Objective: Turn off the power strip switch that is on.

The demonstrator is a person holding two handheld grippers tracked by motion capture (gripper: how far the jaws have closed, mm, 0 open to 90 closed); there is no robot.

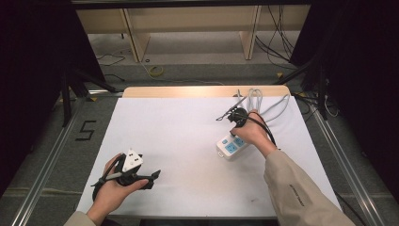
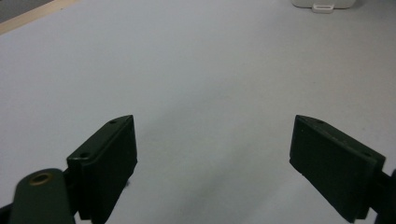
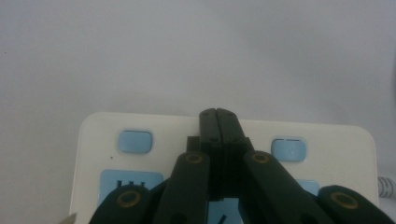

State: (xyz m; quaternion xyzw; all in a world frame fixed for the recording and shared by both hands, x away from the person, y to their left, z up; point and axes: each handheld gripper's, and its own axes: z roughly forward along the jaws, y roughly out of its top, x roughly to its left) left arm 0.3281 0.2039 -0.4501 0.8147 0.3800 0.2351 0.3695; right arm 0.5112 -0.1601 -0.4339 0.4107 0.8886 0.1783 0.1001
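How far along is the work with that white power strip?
Done: the shut right gripper has its tips over the white power strip with blue sockets and buttons, between two blue buttons. In hand: probably a press there; contact is unclear. Left: the open left gripper waits apart on the white table.

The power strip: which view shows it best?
The right gripper view: the power strip sits close, blue buttons and sockets visible. The high view shows it small, partly under a hand; the left gripper view catches its edge.
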